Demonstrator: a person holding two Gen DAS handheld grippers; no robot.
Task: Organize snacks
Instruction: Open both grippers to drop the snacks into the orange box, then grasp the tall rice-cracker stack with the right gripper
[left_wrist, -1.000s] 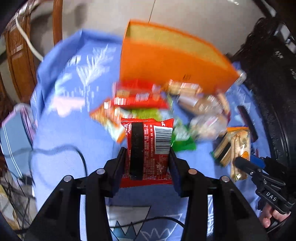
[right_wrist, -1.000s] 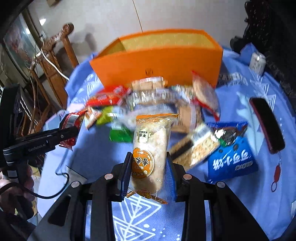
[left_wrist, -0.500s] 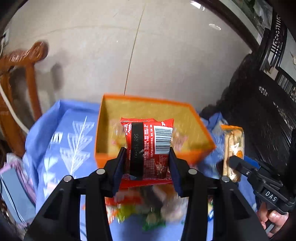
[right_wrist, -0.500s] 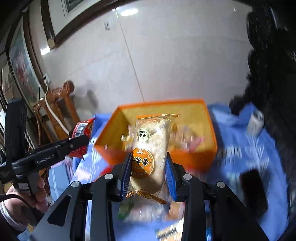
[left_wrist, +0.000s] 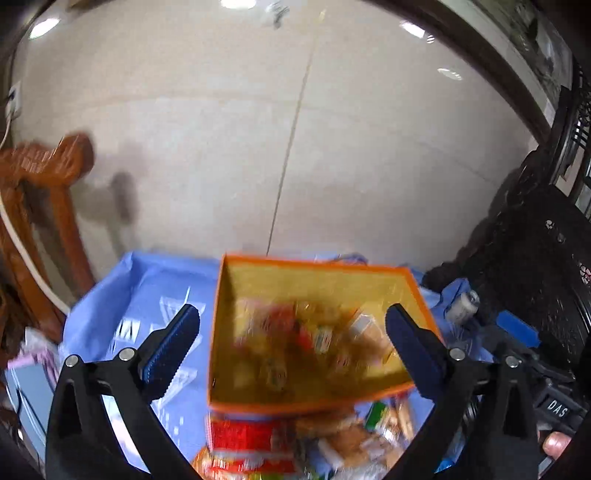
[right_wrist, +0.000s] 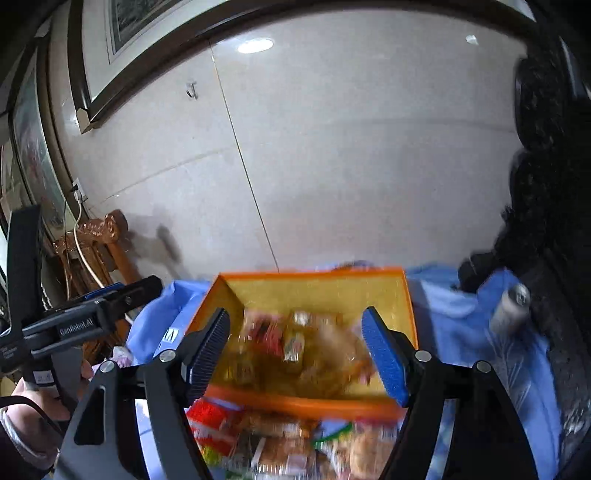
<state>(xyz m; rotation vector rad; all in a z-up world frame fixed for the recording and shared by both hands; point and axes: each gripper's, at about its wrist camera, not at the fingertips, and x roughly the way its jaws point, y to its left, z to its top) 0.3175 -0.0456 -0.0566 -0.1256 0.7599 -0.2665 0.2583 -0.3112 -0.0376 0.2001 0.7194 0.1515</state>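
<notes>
orange box (left_wrist: 369, 275): open-topped on the blue tablecloth (left_wrist: 147, 288); snack packets (left_wrist: 314, 343) lie blurred inside, where they belong.
left gripper (left_wrist: 293, 345): above the box; jaws have just been opening, now spread wide, nothing between them; reads as a drop.
right gripper (right_wrist: 295, 349): above the box likewise; jaws just opened, empty.
loose packets (right_wrist: 280, 439): heaped against the box's near wall, still to sort.
drink can (right_wrist: 511, 308): right of the box, well apart.

Left gripper (left_wrist: 291, 341) hung over the orange box (left_wrist: 258, 404), jaws just opened wide with nothing between the fingers (left_wrist: 173, 339). Blurred snack packets (left_wrist: 306, 339) lay inside the box, more snacks (left_wrist: 251, 439) heaped on the blue-clothed tabletop (left_wrist: 147, 288) in front. Silver can (left_wrist: 461, 304) stood right of the box.
</notes>
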